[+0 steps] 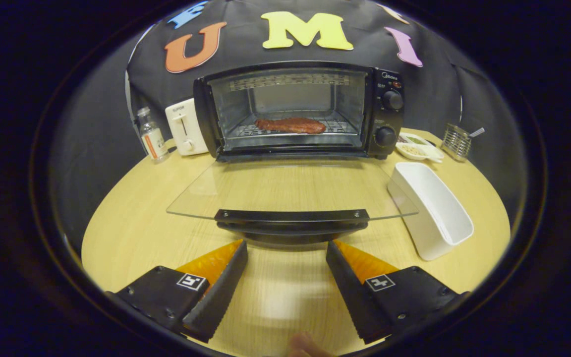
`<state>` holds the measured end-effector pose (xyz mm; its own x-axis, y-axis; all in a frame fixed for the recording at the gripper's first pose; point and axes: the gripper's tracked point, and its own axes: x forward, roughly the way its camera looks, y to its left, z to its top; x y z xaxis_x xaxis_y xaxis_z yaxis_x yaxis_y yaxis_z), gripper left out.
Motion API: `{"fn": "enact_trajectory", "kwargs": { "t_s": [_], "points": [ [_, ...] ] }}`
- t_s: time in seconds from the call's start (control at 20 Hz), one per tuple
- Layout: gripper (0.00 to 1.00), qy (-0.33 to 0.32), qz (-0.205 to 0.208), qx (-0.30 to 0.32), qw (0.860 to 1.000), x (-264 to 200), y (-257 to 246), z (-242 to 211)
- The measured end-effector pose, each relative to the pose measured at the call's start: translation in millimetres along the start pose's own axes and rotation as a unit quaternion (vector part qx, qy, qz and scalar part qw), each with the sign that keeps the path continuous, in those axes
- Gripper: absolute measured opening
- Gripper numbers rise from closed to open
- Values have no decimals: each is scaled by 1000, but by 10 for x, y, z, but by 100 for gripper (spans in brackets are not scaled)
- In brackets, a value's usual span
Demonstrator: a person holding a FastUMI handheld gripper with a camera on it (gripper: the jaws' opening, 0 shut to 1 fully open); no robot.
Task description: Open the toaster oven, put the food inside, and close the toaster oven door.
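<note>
Two steps look done already: the black toaster oven (299, 111) at the far side of the pale wooden table (132, 228) is standing open, and the flat reddish-brown piece of food (290, 125) is lying on the wire rack inside it. The clear glass door (290, 186) is lying flat toward the near side, its black handle bar (291, 223) just ahead of the fingers, and the gripper (286, 248) is hovering low with its fingers spread apart and holding nothing, one tip near each end of the bar but not touching it. Closing the door is the step in hand, by my judgement. To do it well, the fingers should be coming under the handle or the near glass edge, centred so that the door is not twisting on its hinges, then lifting along the arc of the hinge up and away rather than pushing straight forward, which could be shoving the whole oven back toward the wall. Pressing should be easing off as the door is meeting the frame. A white rectangular plastic tub (434, 208) is standing just right of the door, so the lift should be staying clear of it. Farther back, a white pop-up toaster (185, 127) and a small clear bottle (150, 134) are sitting left of the oven.
</note>
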<state>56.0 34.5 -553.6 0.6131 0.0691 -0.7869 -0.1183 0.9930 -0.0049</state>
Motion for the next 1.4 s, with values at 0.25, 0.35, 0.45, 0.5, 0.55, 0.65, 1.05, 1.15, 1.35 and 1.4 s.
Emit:
{"fn": "enact_trajectory", "kwargs": {
  "t_s": [0.25,0.35,0.45,0.5,0.55,0.65,1.05,1.15,1.35,1.4],
  "points": [
    [100,-34,-1,1,999,-30,-15,232],
    [100,-54,-3,-1,999,-49,-31,366],
    [100,-71,-5,-5,997,-62,-58,500],
    [100,-80,-8,-6,997,-79,-74,572],
    [100,-90,-10,-8,996,-97,-95,644],
    [100,-103,-8,-6,995,-112,-100,782],
    [100,-122,-7,-25,992,-150,-83,1063],
    [100,-126,-8,-31,992,-169,-54,1122],
    [100,-128,-4,-32,991,-155,-15,1309],
    [100,-129,-5,-31,991,-133,-8,1396]
  ]
}}
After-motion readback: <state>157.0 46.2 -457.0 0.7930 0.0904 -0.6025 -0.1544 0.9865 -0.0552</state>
